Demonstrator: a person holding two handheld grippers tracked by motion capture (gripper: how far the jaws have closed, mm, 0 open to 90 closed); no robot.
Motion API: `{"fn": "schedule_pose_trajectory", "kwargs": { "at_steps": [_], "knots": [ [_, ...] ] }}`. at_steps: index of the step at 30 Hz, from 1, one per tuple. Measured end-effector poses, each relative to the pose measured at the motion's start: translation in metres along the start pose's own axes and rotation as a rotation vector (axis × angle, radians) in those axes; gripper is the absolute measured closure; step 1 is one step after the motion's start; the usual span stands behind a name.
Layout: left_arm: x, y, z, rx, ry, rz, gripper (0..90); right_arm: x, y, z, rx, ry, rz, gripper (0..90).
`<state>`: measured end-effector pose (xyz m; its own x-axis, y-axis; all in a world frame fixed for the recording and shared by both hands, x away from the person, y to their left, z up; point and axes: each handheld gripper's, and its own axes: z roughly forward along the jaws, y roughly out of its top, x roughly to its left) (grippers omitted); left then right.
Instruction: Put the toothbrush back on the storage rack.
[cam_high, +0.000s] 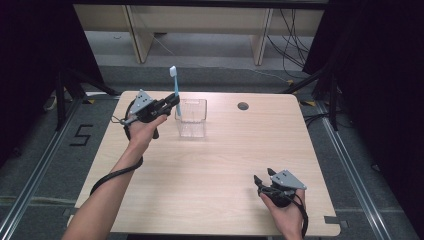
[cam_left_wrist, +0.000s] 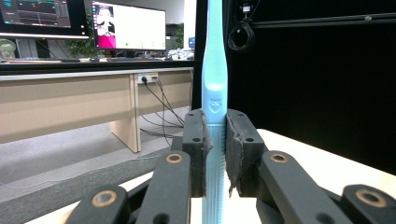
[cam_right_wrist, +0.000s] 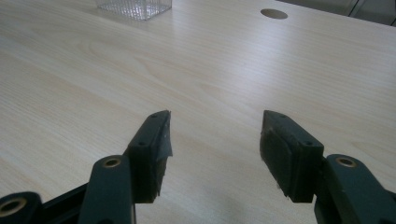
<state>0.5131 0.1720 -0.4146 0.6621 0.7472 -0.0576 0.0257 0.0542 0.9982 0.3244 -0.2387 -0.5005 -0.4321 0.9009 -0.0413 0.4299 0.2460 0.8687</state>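
Observation:
A light blue toothbrush (cam_high: 174, 90) stands upright, head up, with my left gripper (cam_high: 172, 102) shut on its handle at the left rim of a clear square plastic cup (cam_high: 191, 119). In the left gripper view the two pads clamp the blue handle (cam_left_wrist: 215, 93) from both sides. I cannot tell whether the brush's lower end is inside the cup. My right gripper (cam_high: 263, 178) rests low over the table's near right part, open, with nothing between its fingers (cam_right_wrist: 215, 140). The cup's base (cam_right_wrist: 134, 7) shows far off in the right gripper view.
The light wooden table (cam_high: 215, 165) has a round cable hole (cam_high: 243, 106) at the back right. Beyond the far edge lie a grey floor, desk legs and cables. Dark curtains stand on both sides.

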Motion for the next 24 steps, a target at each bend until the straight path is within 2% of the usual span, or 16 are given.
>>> {"fn": "schedule_pose_trajectory", "kwargs": {
  "at_steps": [13, 14, 15, 16, 17, 18, 19, 24],
  "knots": [
    [0.0070, -0.0059, 0.0020, 0.002, 0.023, -0.004, 78.3, -0.0002, 0.0002, 0.0002, -0.002, 0.002, -0.007, 43.8],
    [0.0073, -0.0063, 0.0023, 0.002, 0.024, -0.004, 78.3, 0.0019, 0.0000, -0.0006, 0.006, -0.003, 0.016, 43.8],
    [0.0075, -0.0065, 0.0025, 0.003, 0.024, -0.003, 78.3, -0.0013, 0.0004, 0.0001, -0.009, -0.010, -0.030, 43.8],
    [0.0076, -0.0067, 0.0027, 0.003, 0.024, -0.003, 78.3, -0.0013, 0.0004, 0.0001, -0.010, -0.010, -0.031, 43.8],
    [0.0078, -0.0070, 0.0030, 0.004, 0.024, -0.003, 78.3, -0.0012, 0.0004, 0.0002, -0.010, -0.009, -0.030, 43.8],
    [0.0079, -0.0071, 0.0032, 0.004, 0.025, -0.001, 78.3, 0.0019, 0.0001, -0.0005, 0.005, -0.001, 0.011, 43.7],
    [0.0081, -0.0073, 0.0034, 0.004, 0.026, -0.001, 78.3, -0.0002, 0.0003, 0.0002, -0.002, 0.002, -0.009, 43.7],
    [0.0087, -0.0088, 0.0040, 0.009, 0.028, 0.000, 78.3, -0.0001, 0.0003, 0.0001, -0.002, 0.002, -0.009, 43.8]
  ]
}}
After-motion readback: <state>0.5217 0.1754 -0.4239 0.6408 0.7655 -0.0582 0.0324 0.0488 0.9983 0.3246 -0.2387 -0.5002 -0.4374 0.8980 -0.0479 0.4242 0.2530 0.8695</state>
